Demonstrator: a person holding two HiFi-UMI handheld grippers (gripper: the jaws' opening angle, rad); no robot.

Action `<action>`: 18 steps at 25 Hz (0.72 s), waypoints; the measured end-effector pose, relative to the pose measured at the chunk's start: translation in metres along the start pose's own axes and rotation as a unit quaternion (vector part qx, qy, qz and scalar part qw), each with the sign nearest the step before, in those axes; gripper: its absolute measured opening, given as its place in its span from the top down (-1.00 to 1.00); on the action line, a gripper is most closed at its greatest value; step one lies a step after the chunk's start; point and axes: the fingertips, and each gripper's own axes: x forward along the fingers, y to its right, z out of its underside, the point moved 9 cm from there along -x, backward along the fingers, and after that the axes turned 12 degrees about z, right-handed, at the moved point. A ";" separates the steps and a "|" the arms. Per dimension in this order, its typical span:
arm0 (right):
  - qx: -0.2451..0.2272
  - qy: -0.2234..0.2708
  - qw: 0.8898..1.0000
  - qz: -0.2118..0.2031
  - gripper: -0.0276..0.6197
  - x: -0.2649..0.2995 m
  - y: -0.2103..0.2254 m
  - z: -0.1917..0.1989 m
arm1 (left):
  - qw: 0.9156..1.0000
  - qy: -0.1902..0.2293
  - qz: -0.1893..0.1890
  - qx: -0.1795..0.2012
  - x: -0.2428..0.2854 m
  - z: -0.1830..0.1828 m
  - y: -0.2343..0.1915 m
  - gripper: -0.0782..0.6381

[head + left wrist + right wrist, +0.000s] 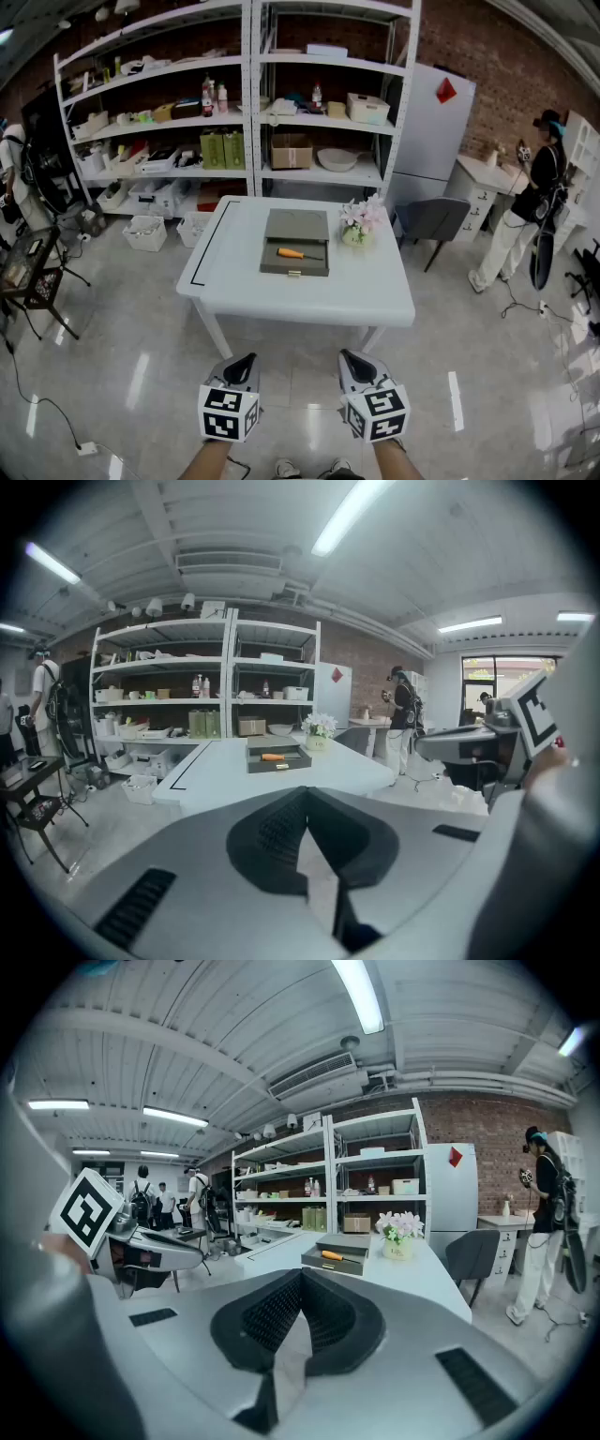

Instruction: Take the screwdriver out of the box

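An orange-handled screwdriver lies inside an open grey box in the middle of a white table. Its lid lies folded back behind it. Both grippers hang well short of the table's near edge, over the floor. My left gripper is shut with nothing between its jaws. My right gripper is shut and empty too. The left gripper view shows the box and screwdriver far off; the right gripper view shows the same box and screwdriver ahead.
A vase of pale flowers stands on the table right of the box. A grey chair sits at the table's right, white shelving behind it. A person stands at far right, a black cart at left.
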 end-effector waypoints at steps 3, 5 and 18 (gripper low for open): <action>-0.002 0.003 1.000 0.003 0.90 0.002 -0.005 -0.001 | 1.000 0.000 0.003 -0.001 -0.001 0.001 -0.005 0.77; -0.004 0.003 1.000 0.005 0.90 0.005 -0.007 -0.001 | 1.000 0.000 0.005 -0.002 -0.001 0.002 -0.008 0.77; -0.005 0.007 1.000 0.002 0.88 0.039 0.006 -0.004 | 1.000 -0.001 0.008 0.003 0.030 -0.009 -0.021 0.77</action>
